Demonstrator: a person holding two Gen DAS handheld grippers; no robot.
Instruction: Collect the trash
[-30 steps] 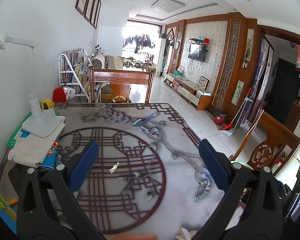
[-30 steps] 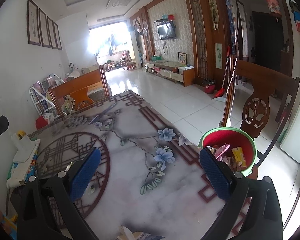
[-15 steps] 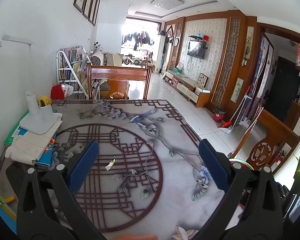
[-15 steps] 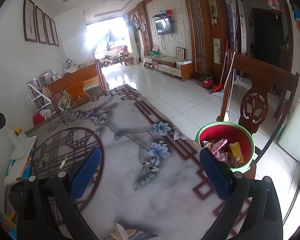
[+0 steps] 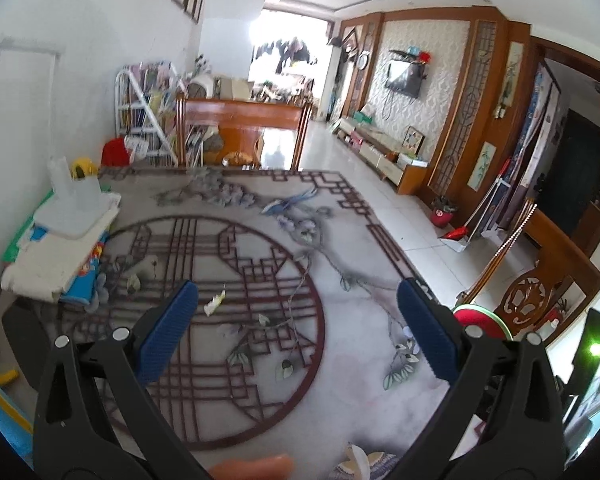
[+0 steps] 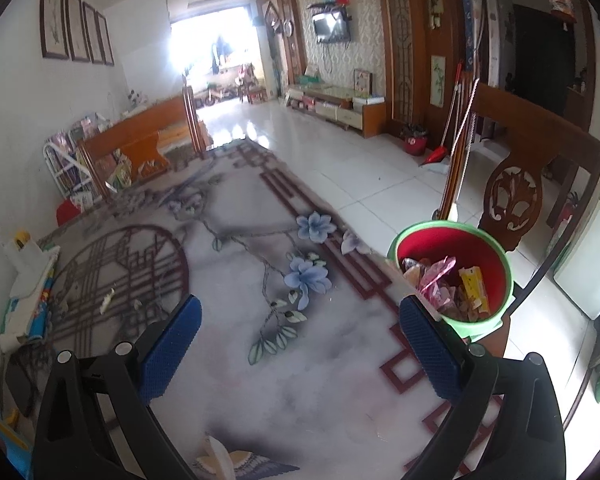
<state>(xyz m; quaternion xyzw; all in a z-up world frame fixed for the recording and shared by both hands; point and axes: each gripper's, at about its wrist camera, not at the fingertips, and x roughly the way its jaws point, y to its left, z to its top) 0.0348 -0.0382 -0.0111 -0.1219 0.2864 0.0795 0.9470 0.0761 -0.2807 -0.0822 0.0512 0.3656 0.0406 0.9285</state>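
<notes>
A small pale scrap of trash (image 5: 215,300) lies on the patterned tabletop (image 5: 340,392), just ahead of my left gripper's left pad; it also shows in the right wrist view (image 6: 107,300). My left gripper (image 5: 298,334) is open and empty above the table. My right gripper (image 6: 300,352) is open and empty. A green bin with a red inside (image 6: 452,276) holds several wrappers and stands beside the table's right edge, by my right gripper's right pad. Only its rim (image 5: 480,318) shows in the left wrist view.
A stack of papers and books with a white lamp base (image 5: 70,216) sits at the table's left side. A folded paper piece (image 6: 228,460) lies at the near edge. Wooden chairs (image 6: 516,184) stand at the right and far end (image 5: 244,128).
Both grippers have drawn back and risen slightly, so the table looks farther. The scrap sits higher between the left jaws. Both stay open.
</notes>
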